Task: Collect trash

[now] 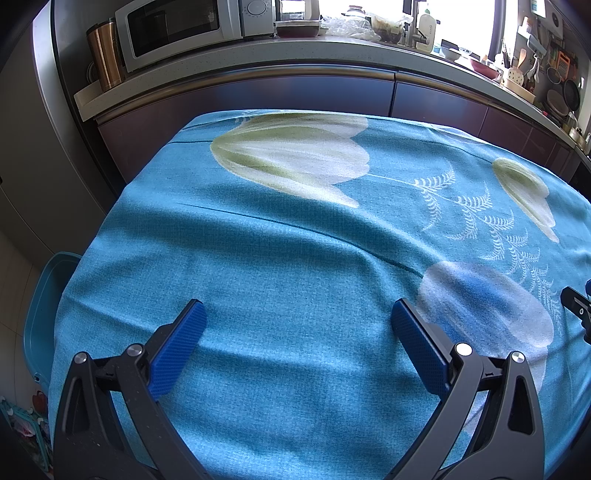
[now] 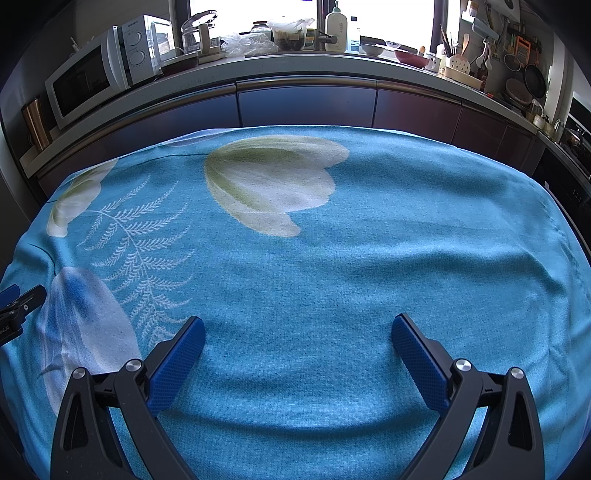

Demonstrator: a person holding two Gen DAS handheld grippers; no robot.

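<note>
Two black grippers with blue pads, left gripper (image 1: 297,314) and right gripper (image 2: 297,330), hover released, grasping nothing, over one turquoise tulip-printed tablecloth (image 1: 295,258).

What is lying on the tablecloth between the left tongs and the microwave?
Nothing: in the left wrist view, only bare tablecloth stretches from the open left tongs toward the microwave.

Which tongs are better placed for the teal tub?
Left, probably: the teal tub sits left of the tablecloth, seen only by the left tongs; the right tongs don't see it. Both open, empty.
</note>
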